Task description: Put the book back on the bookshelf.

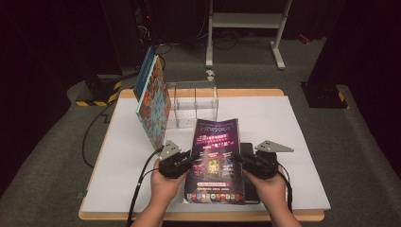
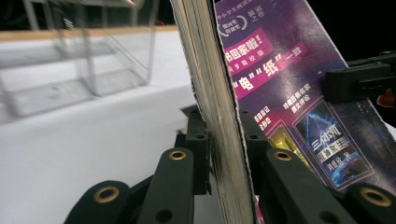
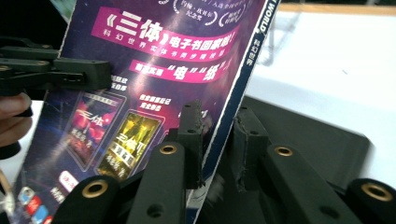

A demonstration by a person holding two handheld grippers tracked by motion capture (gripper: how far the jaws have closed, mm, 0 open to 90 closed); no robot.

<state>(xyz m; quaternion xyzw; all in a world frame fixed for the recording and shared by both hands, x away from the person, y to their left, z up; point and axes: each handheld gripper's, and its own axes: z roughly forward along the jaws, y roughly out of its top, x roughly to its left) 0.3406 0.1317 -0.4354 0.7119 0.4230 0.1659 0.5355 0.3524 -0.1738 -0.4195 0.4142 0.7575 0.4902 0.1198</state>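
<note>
Purple magazine (image 1: 216, 161) is clamped at both edges by the 2 grippers' fingers (image 2: 198, 140), hiding a black slab (image 3: 303, 135).

Place: lab or recording studio | Walls: dark, black-draped surroundings | Floor: grey carpet (image 1: 331, 142) with cables (image 1: 92, 137) trailing across it | Gear: white metal stand (image 1: 246, 21) behind, black-and-yellow hazard-striped bases (image 1: 97, 92) at the sides | Bench: one white-topped table (image 1: 283, 142) with wooden edge, lit from above
</note>
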